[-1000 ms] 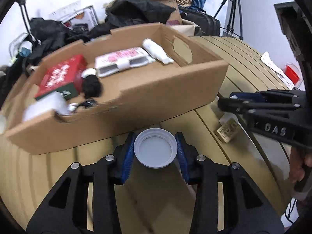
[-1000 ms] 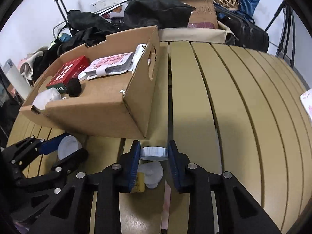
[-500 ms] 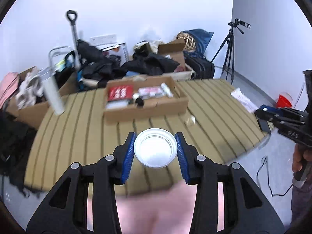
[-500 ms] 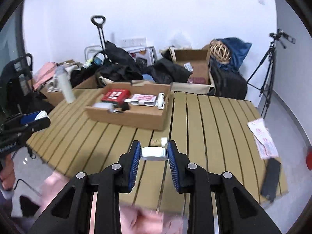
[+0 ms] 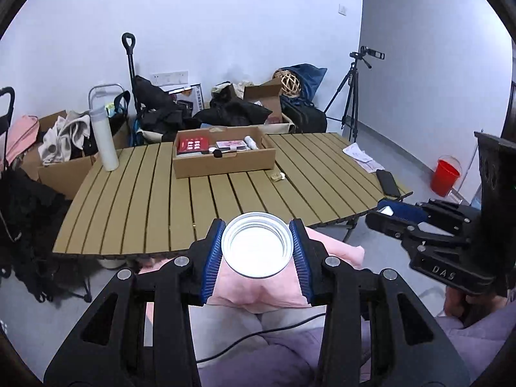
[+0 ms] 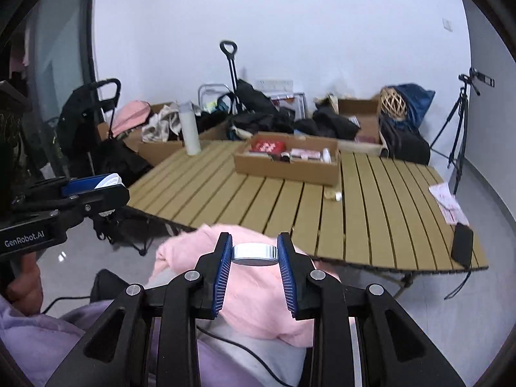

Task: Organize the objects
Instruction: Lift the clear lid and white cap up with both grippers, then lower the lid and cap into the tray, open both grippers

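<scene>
While a white jar (image 5: 257, 246), mouth toward the camera, sits clamped in the left gripper (image 5: 257, 251) and its ridged lid (image 6: 255, 253) is pinched in the right gripper (image 6: 254, 259), both hang over pink cloth (image 6: 254, 309), short of the slatted table (image 5: 225, 193) with its cardboard box (image 5: 222, 161).

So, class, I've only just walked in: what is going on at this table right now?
A person holds a two-finger tool in each hand, back from the slatted table. The left tool grips a small round white jar, its open mouth facing the camera. The right tool grips a round silvery lid by its rim. On the table sits a cardboard box with items inside, a tall white bottle standing to its left.
</scene>
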The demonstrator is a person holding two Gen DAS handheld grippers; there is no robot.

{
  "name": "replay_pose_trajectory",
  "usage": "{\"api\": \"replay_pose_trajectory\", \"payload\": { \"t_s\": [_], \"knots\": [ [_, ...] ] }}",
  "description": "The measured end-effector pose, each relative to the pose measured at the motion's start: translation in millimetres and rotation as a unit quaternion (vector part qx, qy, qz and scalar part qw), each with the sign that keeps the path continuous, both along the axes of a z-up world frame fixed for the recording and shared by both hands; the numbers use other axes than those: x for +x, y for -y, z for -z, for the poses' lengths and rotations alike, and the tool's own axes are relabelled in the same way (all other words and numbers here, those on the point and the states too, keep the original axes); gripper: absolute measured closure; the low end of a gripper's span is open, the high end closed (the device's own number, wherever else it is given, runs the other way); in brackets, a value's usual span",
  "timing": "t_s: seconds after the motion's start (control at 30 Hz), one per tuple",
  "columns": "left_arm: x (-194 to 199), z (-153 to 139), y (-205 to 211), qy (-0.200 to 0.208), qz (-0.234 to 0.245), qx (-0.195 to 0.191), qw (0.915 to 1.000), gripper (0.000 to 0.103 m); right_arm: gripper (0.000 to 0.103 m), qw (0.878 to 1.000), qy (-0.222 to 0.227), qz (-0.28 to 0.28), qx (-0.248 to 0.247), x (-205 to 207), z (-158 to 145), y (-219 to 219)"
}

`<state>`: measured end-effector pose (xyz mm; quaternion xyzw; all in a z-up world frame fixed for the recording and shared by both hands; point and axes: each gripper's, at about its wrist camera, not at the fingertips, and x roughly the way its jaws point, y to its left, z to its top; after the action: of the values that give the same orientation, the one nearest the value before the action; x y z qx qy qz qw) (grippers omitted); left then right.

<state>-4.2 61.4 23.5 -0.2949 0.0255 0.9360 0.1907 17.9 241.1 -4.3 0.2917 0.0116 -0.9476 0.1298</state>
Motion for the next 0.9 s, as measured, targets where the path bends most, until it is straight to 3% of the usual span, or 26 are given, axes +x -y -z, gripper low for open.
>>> {"api": "replay_pose_trajectory", "payload": {
  "t_s": [0.3,0.47,0.57,0.7,0.8,0.9],
  "knots": [
    [-45,21,-3,0.05,-0.004,-0.003,0.9987,0.066,0.072,0.999,0.038,0.015,-0.014,-25,18,-17],
    [-119,-15,-6,0.026,0.01,0.012,0.9995,0.066,0.072,0.999,0.041,0.005,-0.009,-87,-1,-33],
    [-187,-41,-11,0.022,0.018,0.02,0.9994,0.066,0.072,0.999,0.031,-0.003,-0.024,-143,-28,-49],
    [-308,-48,-23,0.079,0.014,0.045,0.9958,0.066,0.072,0.997,0.048,-0.014,-0.055,-237,-51,-66],
    [-400,-27,-45,0.107,-0.013,0.017,0.994,0.066,0.072,0.99,0.101,-0.03,-0.098,-322,-43,-70],
    [-487,19,-62,0.143,-0.018,-0.004,0.9896,0.066,0.072,0.983,0.158,-0.021,-0.092,-409,-7,-62]
  ]
}}
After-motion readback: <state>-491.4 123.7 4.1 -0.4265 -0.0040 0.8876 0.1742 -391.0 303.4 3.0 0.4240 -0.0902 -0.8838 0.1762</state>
